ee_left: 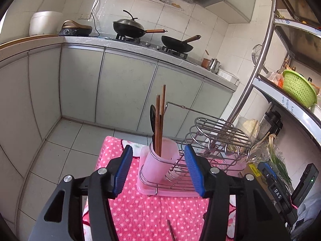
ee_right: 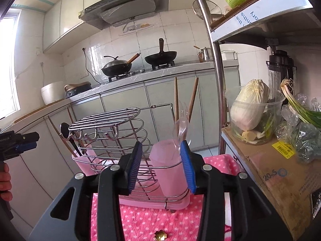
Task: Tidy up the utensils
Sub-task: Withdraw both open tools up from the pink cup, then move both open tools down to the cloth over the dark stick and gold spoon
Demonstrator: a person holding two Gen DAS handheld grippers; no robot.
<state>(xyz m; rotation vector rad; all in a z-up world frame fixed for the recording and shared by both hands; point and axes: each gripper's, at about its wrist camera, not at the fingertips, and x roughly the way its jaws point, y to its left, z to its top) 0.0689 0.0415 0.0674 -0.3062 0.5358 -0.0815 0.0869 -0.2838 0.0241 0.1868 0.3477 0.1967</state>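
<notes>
A wire utensil rack on a pink tray stands on a pink dotted cloth. Its near pink cup holds brown chopsticks and a black spoon. My left gripper is open and empty, just in front of that cup. In the right wrist view, the rack has a second pink cup holding two chopsticks and a clear plastic spoon. My right gripper is open around this cup, its right pad beside the spoon.
A thin utensil tip lies on the cloth near the left gripper. A small gold flower-shaped piece lies on the cloth. A cardboard box with cabbage and greens stands to the right. A steel shelf post rises behind.
</notes>
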